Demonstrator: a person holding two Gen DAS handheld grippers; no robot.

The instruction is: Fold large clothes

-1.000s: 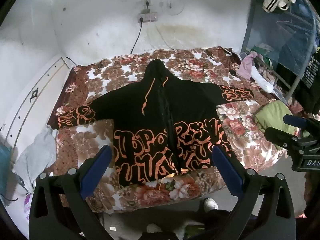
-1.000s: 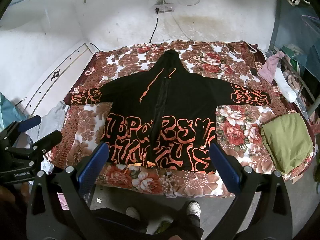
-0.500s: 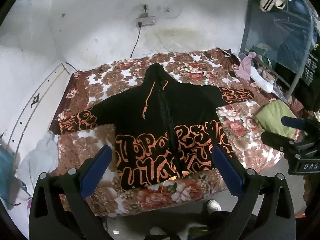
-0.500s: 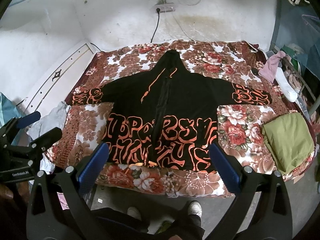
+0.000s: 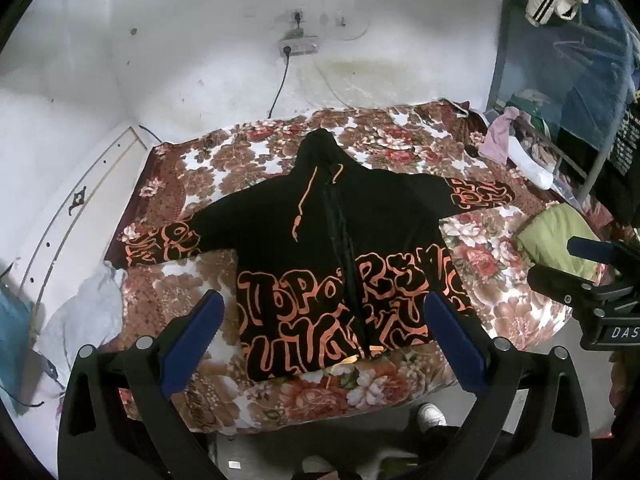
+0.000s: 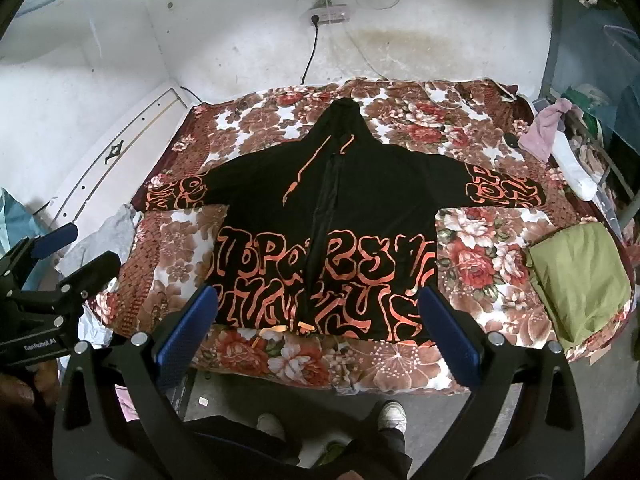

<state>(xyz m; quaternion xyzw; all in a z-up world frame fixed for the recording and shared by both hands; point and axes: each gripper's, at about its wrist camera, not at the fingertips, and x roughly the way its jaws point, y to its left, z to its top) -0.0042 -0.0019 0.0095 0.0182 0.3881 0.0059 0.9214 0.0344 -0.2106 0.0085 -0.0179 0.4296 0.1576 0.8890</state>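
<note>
A black zip hoodie with orange lettering [image 5: 340, 248] lies flat, front up, on a floral bedspread [image 5: 248, 160], sleeves spread left and right, hood toward the wall. It shows the same way in the right wrist view [image 6: 328, 216]. My left gripper [image 5: 320, 312] is open and empty, held above the hoodie's hem at the bed's near edge. My right gripper [image 6: 318, 304] is open and empty too, also high above the hem. Each gripper shows at the side of the other's view: the right one [image 5: 592, 272], the left one [image 6: 60, 256].
A folded green garment [image 6: 580, 276] lies on the bed's right corner. A grey cloth [image 6: 108, 232] hangs off the left edge. A rack with clothes [image 5: 560, 80] stands at right. The white wall with a power strip [image 6: 328, 14] is behind. My feet [image 6: 392, 416] are on the floor.
Both grippers have drifted slightly, the left view shifting so the hoodie sits a bit more to the right and farther. The hoodie has not moved. Both grippers stay open.
</note>
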